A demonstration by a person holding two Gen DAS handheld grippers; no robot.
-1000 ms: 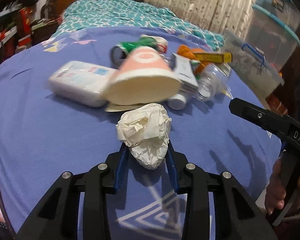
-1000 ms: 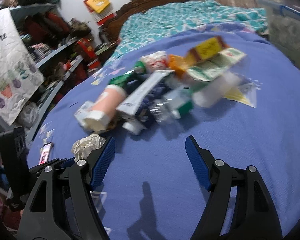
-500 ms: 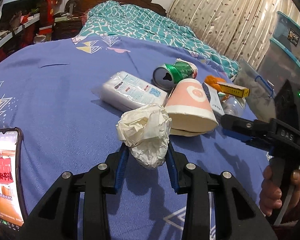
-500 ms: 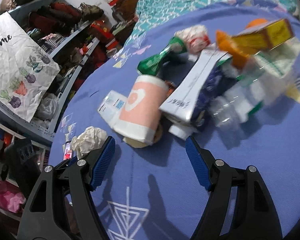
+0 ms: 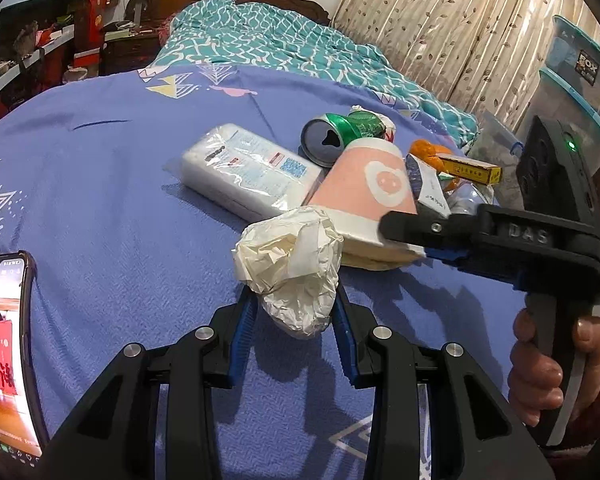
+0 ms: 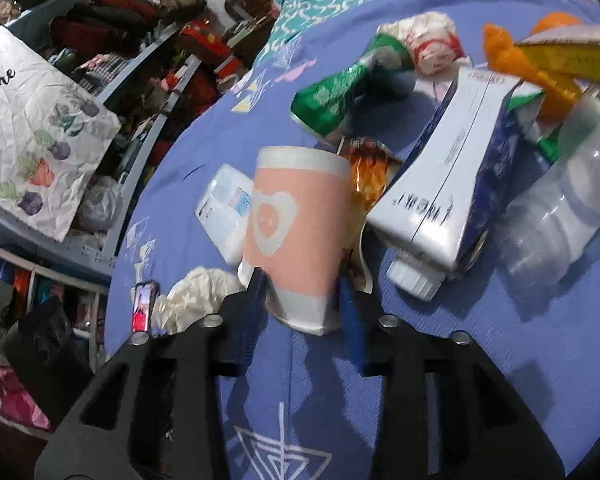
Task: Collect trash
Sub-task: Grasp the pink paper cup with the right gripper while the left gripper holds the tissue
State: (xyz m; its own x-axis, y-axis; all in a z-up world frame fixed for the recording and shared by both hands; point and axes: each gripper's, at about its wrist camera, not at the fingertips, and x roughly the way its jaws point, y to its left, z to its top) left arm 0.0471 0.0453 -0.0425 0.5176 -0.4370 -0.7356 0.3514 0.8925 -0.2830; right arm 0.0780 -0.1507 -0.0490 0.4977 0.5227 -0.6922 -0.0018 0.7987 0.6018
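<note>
A crumpled white paper ball (image 5: 292,264) sits pinched between the blue pads of my left gripper (image 5: 294,304), just above the purple bedsheet (image 5: 112,208). The same ball (image 6: 196,292) shows at lower left in the right wrist view. A pink paper cup (image 6: 296,216) lies on its side with its mouth towards my right gripper (image 6: 302,280). The right jaws are closing, and their pads press the cup's white rim end from both sides. In the left wrist view the right gripper (image 5: 404,236) reaches in from the right onto the pink cup (image 5: 364,184).
Behind the cup lie a tissue pack (image 5: 244,172), a green can (image 5: 332,136), a blue-white carton (image 6: 448,184), a clear bottle (image 6: 560,220) and a yellow box (image 5: 468,168). A lit phone (image 5: 4,340) lies at the left. Storage bins (image 5: 572,92) stand at the right; cluttered shelves (image 6: 148,64) line the bed's far side.
My right gripper has moved in onto the pink cup and its jaws have narrowed from wide apart to around the rim. The left gripper has kept the paper ball.
</note>
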